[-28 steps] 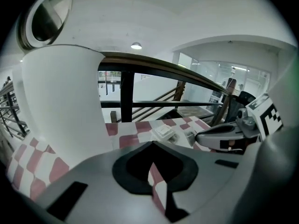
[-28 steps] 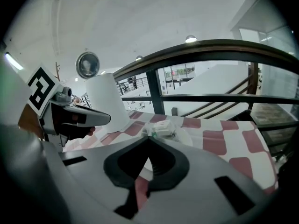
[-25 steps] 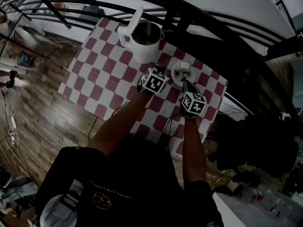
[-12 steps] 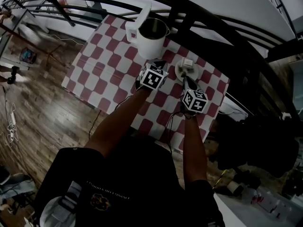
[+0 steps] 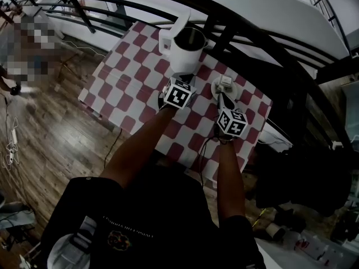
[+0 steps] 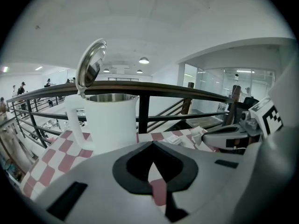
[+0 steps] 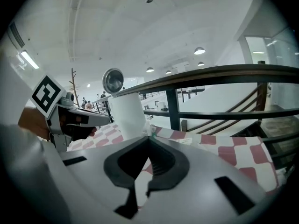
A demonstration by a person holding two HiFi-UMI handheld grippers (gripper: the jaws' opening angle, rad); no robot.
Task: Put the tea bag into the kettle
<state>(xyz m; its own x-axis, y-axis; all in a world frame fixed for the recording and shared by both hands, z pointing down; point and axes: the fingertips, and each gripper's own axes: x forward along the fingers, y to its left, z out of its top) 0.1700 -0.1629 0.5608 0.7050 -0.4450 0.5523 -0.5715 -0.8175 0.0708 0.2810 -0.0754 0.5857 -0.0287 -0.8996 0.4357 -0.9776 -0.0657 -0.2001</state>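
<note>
1. The right gripper (image 7: 149, 135) has its fingers closed. Its own view shows a small white tag (image 7: 144, 128) with a green spot pinched at the very tips, which the head view is too small to show.
2. The head view shows the tea bag (image 5: 226, 82), a white square at a small round dish (image 5: 215, 88), just ahead of the right gripper's tips. I cannot tell from any view whether it rests on the dish or hangs just above it.
3. The left gripper view shows this from the side, with the tag at the right gripper's tips and the white square just beside them on the table (image 5: 129, 77).
4. The left gripper (image 6: 152, 143) has its fingers closed on nothing. Only red and white checks show through the gap behind the tips.
5. The white kettle (image 6: 112, 120) stands upright just ahead of the left gripper, with its lid (image 6: 91, 64) tipped open.
6. Only the head view looks down into the kettle's dark inside. The gripper views show its steel rim and the mirrored underside of the lid.
7. Each gripper view shows the other gripper with its marker cube. The right gripper view also shows the hand (image 7: 32, 120) holding the left one.
8. A dark railing (image 6: 187, 90) runs behind the table. Only the head view shows the wooden floor (image 5: 56, 133) beside it.
</note>
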